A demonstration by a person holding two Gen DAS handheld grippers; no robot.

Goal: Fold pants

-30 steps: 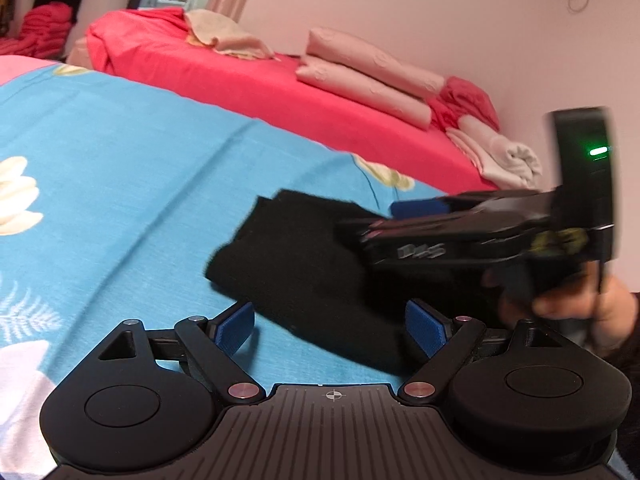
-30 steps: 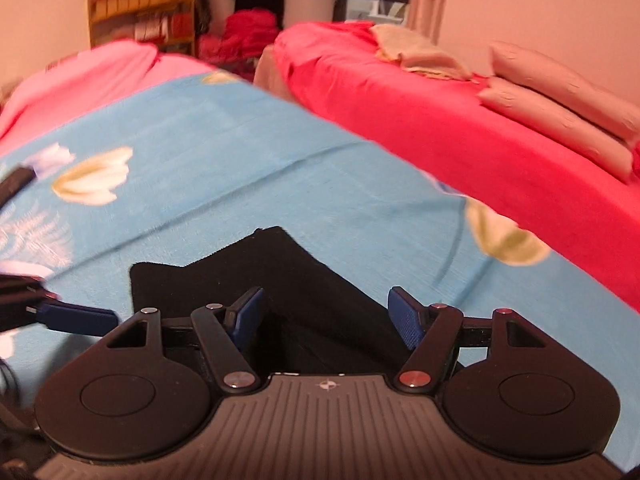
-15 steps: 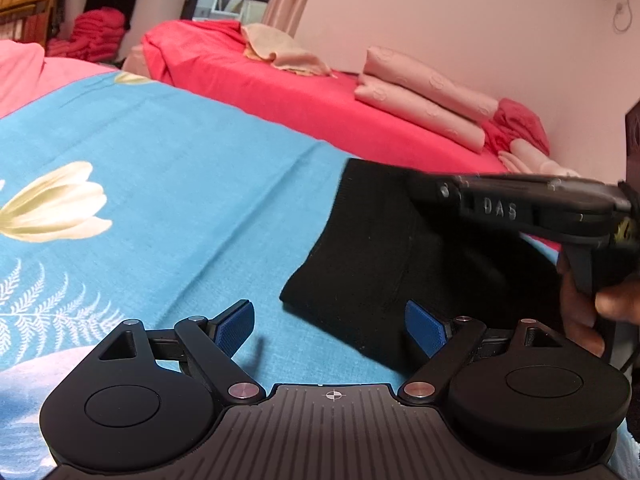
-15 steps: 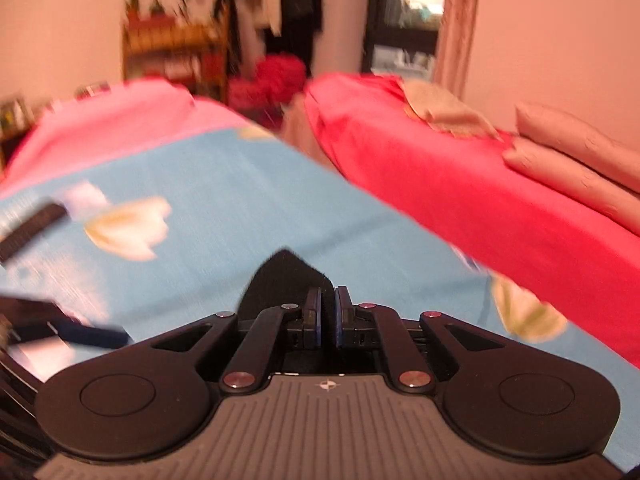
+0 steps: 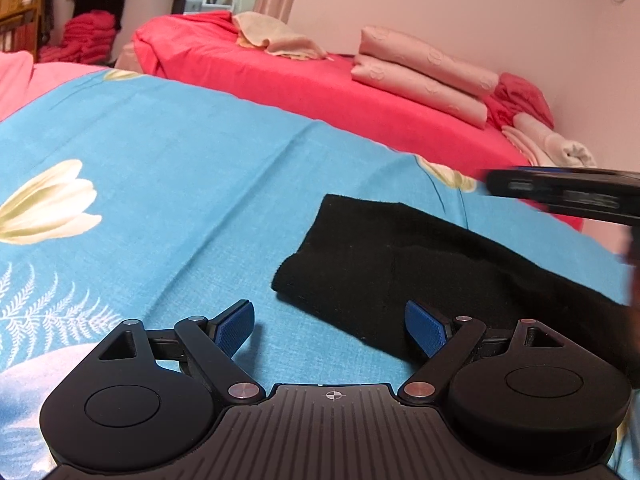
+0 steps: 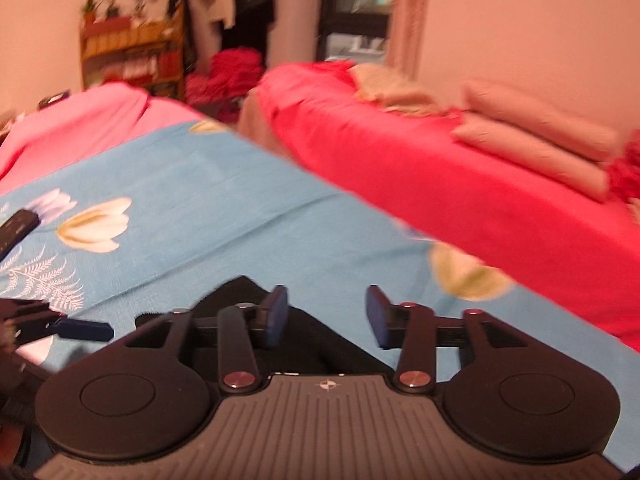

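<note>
Two claws, left claw [image 5: 331,326] and right claw [image 6: 327,316], gape over black pants [image 5: 420,264] (blue floral sheet [image 5: 180,168]).

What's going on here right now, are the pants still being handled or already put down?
A person with a handheld gripper in each hand is folding black pants on a blue floral bedsheet. The pants lie folded into a compact bundle on the sheet, and neither gripper holds them. The left gripper is open just short of the bundle's near edge. The right gripper is open too, above the bundle's far side.
</note>
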